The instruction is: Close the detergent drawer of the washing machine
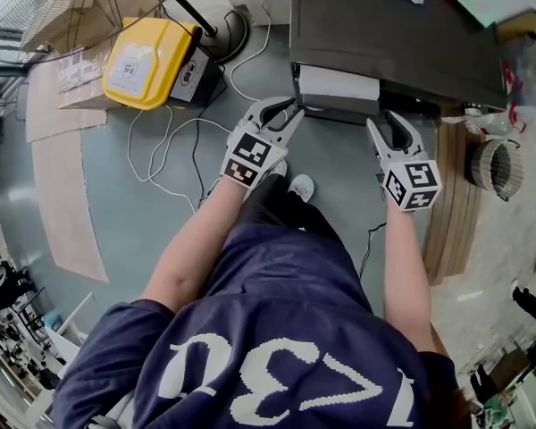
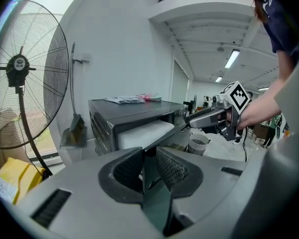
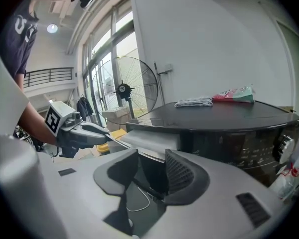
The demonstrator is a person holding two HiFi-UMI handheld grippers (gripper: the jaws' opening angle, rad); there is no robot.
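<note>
I saw the drawer (image 1: 339, 83) standing out of the washing machine (image 1: 384, 34) | left claw (image 1: 293, 112) released, at its left corner | right claw (image 1: 386, 123) released, at its front

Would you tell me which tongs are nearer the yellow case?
Left. The left tongs sit right of the case; the right tongs are farther right, at the drawer's far end.

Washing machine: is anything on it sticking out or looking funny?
Yes. The white detergent drawer is pulled out of the front of the washing machine, near the top, instead of sitting flush with it. A crumpled cloth and a colourful packet also lie loose on the machine's top.
</note>
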